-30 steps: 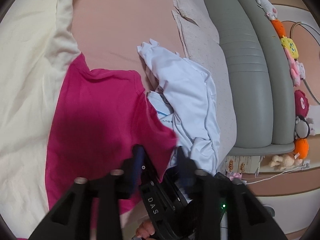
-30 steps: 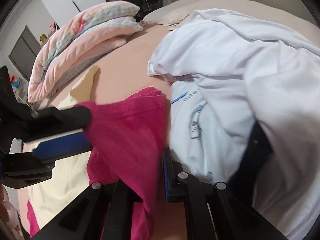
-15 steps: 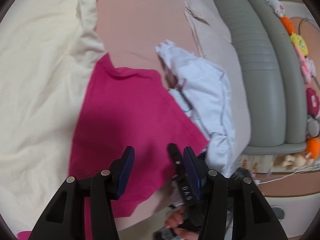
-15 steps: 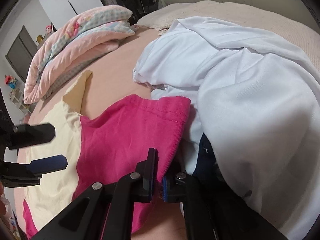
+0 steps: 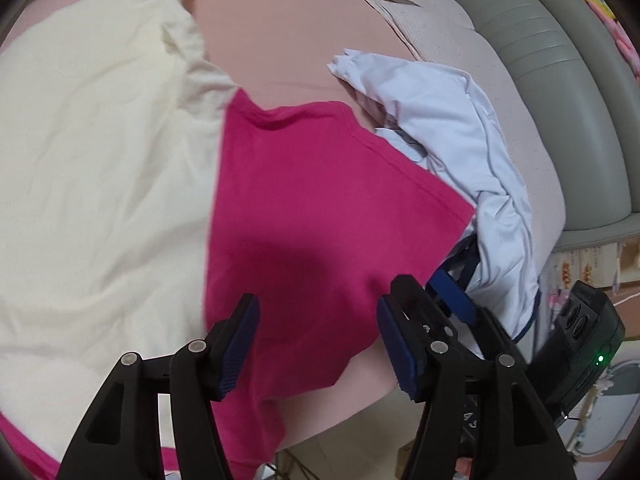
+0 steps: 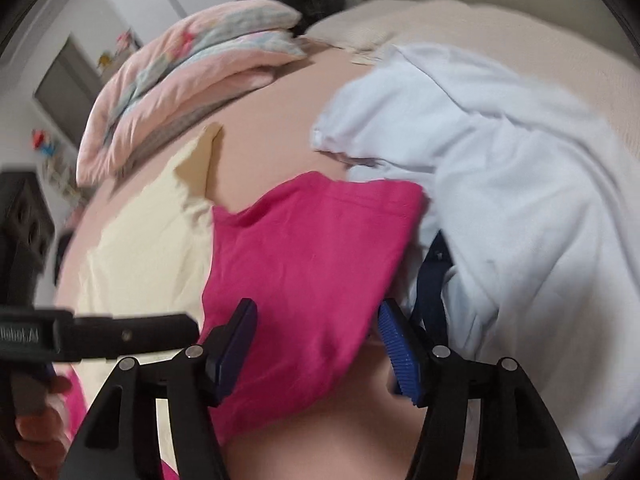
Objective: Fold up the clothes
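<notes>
1. The magenta garment point(image 5: 320, 208) lies spread flat on the pink bed sheet point(image 5: 280, 32), its lower edge near the bed's front edge.
2. It lies between a cream garment point(image 5: 92, 152) and a crumpled white garment point(image 5: 452, 128), and overlaps the edges of both.
3. The left gripper point(image 5: 318, 336) hovers above the magenta cloth with its jaws wide apart and nothing between them.
4. The right gripper point(image 6: 316, 340) is likewise spread wide and empty, poised over the same cloth's near corner.
5. A folded pink quilt point(image 6: 188, 80) rests farther back on the bed.
6. A grey-green headboard point(image 5: 560, 80) runs along the bed's side behind the white garment.
7. No container shows in either view.
</notes>
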Demonstrator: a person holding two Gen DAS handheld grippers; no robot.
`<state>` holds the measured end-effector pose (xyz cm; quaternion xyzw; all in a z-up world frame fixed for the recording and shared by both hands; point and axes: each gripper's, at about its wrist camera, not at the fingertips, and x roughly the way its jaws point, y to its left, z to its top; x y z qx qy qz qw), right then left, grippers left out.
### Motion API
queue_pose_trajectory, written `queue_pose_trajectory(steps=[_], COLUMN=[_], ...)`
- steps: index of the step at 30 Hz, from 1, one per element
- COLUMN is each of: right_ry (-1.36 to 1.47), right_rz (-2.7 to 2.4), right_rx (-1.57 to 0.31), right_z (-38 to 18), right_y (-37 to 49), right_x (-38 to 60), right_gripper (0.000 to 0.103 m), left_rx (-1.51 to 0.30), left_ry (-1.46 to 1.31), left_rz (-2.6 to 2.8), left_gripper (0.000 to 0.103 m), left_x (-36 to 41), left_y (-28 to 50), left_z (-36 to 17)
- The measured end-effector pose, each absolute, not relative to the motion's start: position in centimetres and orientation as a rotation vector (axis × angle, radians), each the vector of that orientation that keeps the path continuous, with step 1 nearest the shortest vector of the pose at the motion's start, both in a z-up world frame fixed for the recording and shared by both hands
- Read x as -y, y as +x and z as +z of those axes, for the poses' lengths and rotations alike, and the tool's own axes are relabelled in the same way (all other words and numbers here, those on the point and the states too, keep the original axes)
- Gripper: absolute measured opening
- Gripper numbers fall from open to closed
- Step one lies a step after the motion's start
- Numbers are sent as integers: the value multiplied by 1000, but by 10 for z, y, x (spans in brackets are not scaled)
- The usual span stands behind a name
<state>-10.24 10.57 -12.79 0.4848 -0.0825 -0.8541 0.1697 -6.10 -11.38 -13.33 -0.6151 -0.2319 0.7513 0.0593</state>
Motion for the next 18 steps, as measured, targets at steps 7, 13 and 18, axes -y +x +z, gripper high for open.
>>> queue_pose_trajectory(steps=[7,13,18], right_ry=[1486,1539,1569], right_rz=[-2416,-2309,-2199], right_rx=[260,567,815], right_z=[-137,-151,-163], right_y=[-91,-80,-71], right_x=[-100,-110,-118], right_gripper=[63,63,69], left_rx=[576,474,366], left_ry=[-1850,-1886,-1911], left_rz=[2397,2453,2448], left_gripper=[59,59,59], left_x=[125,127,117], left_y=[-32,-11,0], left_z=[-124,-139,-148])
